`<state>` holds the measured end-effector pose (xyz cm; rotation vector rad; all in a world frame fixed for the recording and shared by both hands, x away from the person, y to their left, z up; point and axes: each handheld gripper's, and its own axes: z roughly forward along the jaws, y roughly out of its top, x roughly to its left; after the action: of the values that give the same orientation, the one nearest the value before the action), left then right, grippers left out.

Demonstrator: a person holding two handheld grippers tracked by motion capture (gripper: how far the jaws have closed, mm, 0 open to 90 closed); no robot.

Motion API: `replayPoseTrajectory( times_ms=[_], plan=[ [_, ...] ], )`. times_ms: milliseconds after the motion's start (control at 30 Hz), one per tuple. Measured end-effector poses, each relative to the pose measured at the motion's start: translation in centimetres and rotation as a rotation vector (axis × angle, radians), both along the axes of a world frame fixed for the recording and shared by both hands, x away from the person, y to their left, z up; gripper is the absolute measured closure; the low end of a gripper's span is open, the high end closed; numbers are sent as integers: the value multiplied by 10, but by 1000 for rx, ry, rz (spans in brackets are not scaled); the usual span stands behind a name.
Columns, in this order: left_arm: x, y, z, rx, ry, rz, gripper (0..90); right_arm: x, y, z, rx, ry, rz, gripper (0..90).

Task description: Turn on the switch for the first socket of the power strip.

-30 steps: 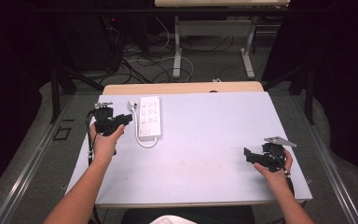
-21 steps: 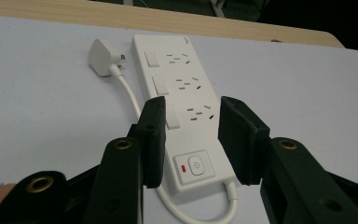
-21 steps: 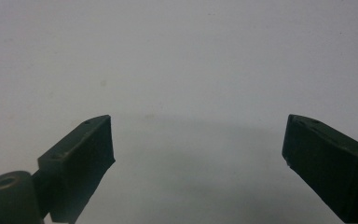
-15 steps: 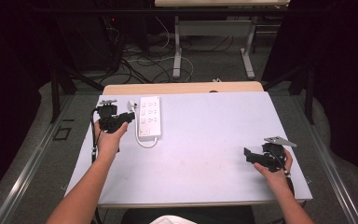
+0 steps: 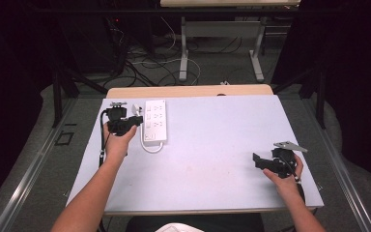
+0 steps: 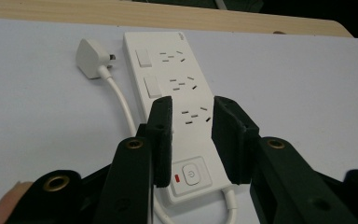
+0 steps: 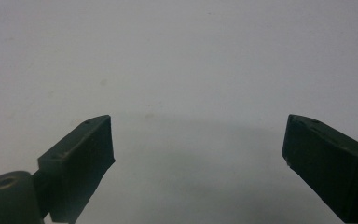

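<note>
White power strip (image 6: 175,102) lies flat on pale table top, far-left part, long axis running away from person. Three socket rows along one side, two white rocker switches beside upper rows, round power button with small red mark at near end. White cord (image 6: 121,100) leaves near end, loops, then runs up along strip's left side to white plug (image 6: 91,58), lying just beside strip's far corner, pins toward strip, not inserted.
</note>
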<state>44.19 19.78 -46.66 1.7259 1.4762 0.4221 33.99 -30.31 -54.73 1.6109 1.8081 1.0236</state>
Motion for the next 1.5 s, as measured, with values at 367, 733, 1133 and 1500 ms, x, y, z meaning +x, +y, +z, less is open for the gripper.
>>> replayPoseTrajectory(
  times_ms=[367, 733, 1133, 1500],
  plan=[
    [3, -5, -4, 14, 10, -6, 706, 0, 0, 0, -4, -1, 5, 80],
    [6, -13, -9, 31, 26, -12, 707, 0, 0, 0, -2, 1, 6, 81],
    [8, -19, -13, 57, 42, -35, 713, 1, 0, -1, -1, 2, 15, 81],
    [10, -28, -18, 69, 50, -50, 713, 1, 0, -2, 3, 4, 14, 81]
  ],
)
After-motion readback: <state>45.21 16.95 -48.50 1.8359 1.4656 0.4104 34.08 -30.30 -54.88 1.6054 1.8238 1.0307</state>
